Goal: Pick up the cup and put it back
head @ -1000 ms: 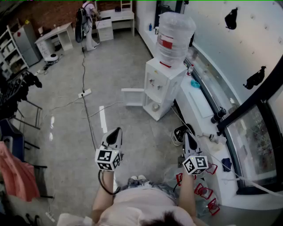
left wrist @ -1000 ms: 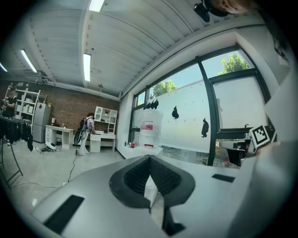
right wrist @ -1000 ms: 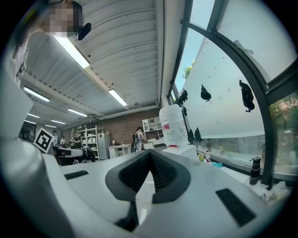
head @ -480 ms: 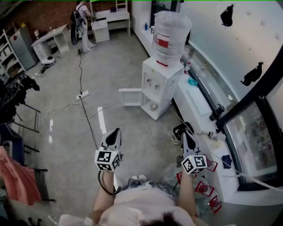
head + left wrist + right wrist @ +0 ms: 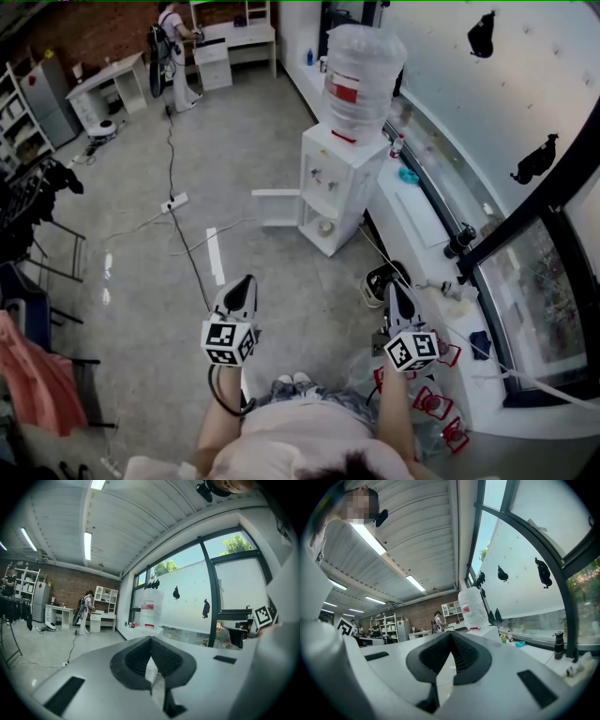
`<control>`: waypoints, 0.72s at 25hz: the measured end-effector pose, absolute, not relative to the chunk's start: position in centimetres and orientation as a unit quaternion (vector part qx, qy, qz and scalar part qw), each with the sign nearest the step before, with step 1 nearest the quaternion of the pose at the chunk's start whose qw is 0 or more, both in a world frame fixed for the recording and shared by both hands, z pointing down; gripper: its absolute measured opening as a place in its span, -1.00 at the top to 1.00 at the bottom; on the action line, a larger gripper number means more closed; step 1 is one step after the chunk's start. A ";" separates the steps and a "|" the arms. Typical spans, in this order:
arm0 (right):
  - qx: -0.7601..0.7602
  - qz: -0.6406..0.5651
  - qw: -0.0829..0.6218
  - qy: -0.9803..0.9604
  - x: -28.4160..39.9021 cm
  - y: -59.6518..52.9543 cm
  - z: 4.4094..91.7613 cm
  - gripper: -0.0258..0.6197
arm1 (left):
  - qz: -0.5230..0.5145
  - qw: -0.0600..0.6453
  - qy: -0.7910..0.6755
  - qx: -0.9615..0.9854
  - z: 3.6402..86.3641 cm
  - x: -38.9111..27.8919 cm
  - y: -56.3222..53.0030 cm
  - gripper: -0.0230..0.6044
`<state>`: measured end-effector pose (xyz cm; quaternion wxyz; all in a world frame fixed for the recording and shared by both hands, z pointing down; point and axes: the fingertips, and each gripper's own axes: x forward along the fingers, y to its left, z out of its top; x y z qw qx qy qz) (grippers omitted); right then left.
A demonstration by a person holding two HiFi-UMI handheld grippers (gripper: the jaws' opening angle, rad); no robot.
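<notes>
As both arms extend forward, left tongs (image 5: 246, 281) and right tongs (image 5: 393, 289) are clenched, empty.

Right gripper (image 5: 451, 635) fingers closed together, empty, water jug (image 5: 472, 606) ahead, dark bottle (image 5: 558, 645) at right

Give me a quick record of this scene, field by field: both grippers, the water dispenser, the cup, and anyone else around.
left gripper: shut, empty, held above the floor
right gripper: shut, empty, beside the window counter
water dispenser: white, ahead of both grippers, large bottle on top
lower door: swung open
cup: probably the small pale round thing in the open lower compartment; too small to be sure
other person: standing far back in the room
task stage: cup not yet picked up
</notes>
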<state>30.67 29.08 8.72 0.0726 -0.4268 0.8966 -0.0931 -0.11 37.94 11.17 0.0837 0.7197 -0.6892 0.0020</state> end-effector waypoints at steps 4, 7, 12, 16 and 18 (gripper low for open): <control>-0.425 -0.096 0.073 0.897 30.6 29.1 9.0 0.87 | 0.005 0.085 -0.690 0.718 11.4 -0.2 38.0 0.85; -0.423 -0.099 0.072 0.898 30.6 29.0 9.0 0.87 | -0.008 0.087 -0.687 0.721 11.1 0.0 37.9 0.85; -0.423 -0.100 0.073 0.898 30.9 28.8 8.9 0.87 | -0.019 0.081 -0.676 0.732 10.8 0.5 37.9 0.84; -0.425 -0.102 0.073 0.897 31.3 28.8 8.9 0.87 | -0.023 0.073 -0.665 0.743 10.2 0.7 37.8 0.83; -0.426 -0.104 0.073 0.896 31.3 28.7 9.0 0.87 | -0.021 0.068 -0.657 0.750 9.9 0.9 37.6 0.61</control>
